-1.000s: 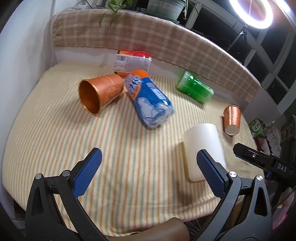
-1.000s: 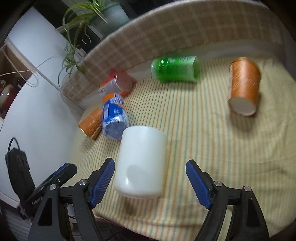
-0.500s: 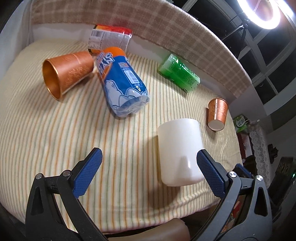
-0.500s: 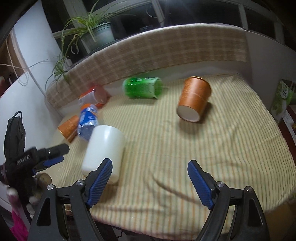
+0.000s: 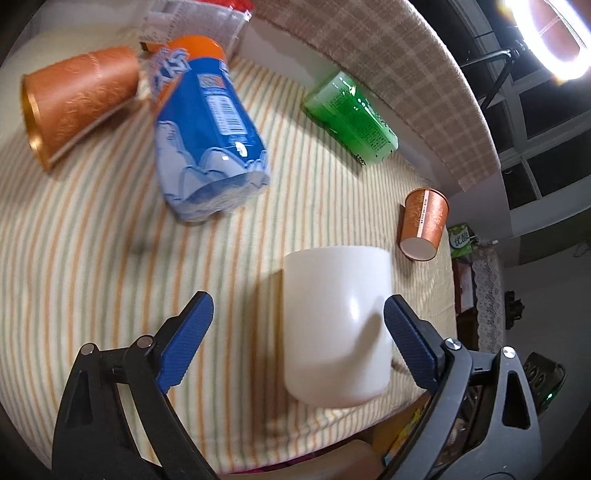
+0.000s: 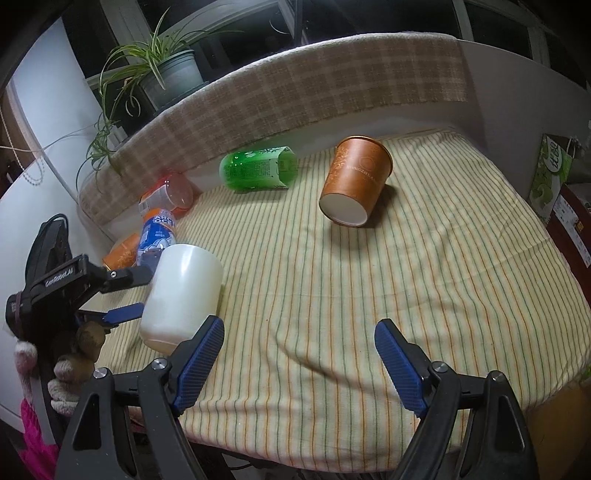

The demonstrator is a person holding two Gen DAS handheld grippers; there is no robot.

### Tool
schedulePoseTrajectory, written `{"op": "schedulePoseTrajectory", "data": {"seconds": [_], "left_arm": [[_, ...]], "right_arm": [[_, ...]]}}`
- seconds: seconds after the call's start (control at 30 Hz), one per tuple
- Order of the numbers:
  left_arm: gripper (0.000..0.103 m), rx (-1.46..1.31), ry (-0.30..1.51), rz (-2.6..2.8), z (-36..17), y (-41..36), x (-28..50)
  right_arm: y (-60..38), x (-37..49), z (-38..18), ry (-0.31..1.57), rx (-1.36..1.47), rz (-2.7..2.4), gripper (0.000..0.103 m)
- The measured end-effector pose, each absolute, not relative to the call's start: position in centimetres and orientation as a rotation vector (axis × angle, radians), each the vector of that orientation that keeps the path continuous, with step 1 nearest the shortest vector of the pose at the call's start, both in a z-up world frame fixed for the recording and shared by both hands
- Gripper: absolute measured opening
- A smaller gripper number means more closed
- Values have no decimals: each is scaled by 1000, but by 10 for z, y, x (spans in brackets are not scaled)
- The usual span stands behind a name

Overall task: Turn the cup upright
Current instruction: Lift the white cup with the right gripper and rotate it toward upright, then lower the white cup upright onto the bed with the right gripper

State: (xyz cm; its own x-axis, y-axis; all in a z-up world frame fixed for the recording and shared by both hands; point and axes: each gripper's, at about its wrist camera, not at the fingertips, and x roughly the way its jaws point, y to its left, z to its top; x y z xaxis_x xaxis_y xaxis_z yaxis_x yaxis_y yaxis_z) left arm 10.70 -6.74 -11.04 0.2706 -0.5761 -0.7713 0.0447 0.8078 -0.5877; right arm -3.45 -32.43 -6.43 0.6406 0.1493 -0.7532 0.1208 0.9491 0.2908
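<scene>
At the far left of the striped tabletop (image 5: 92, 236) a copper paper cup (image 5: 79, 101) lies on its side, mouth to the left, with a blue bottle (image 5: 210, 129) resting against it and a clear-wrapped packet (image 5: 195, 22) behind. Further right lies a green bottle (image 5: 351, 118), then the white cup (image 5: 336, 325) on its side near the front edge, and last a second copper cup (image 5: 424, 225), tipped over with its pale base showing. The left tongs (image 5: 297, 332) are spread wide and hold nothing; the white cup sits between their pads but off-centre, the right pad almost at its wall and the left pad well apart. The right tongs (image 6: 299, 354) are likewise wide and empty, hovering over bare cloth beside the cup. The step in hand looks like the grasp of the white cup: it would go best with the left tongs shifted rightward so both pads meet the wall evenly, closing across the middle of the body, then rolling the wrist to stand it up. Smooth plastic may slip, so squeeze firmly before lifting, and set it down away from the edge. By count: two copper cups, one white cup, two bottles, one packet, two tongs.
</scene>
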Motion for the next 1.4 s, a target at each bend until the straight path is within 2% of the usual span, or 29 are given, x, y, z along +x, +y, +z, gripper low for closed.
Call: {"op": "schedulePoseTrajectory", "data": {"seconds": [0.5,0.73,0.93,1.4], "left_arm": [[95,-519,1317,-496,-125,-94,128],[77,-489,1335,-513,-129,-104,130],[77,-444,1303,-504,-122,-106,125],[77,-231,1105,-472,-86,-122,104]], "right_arm": [[-332,-34,-72,894,358,4,86],[-335,-35,-73,898,372,-13,86],[-339,-36,-72,893,379,-26,86],[-336,-35,-73,896,376,-20,86]]}}
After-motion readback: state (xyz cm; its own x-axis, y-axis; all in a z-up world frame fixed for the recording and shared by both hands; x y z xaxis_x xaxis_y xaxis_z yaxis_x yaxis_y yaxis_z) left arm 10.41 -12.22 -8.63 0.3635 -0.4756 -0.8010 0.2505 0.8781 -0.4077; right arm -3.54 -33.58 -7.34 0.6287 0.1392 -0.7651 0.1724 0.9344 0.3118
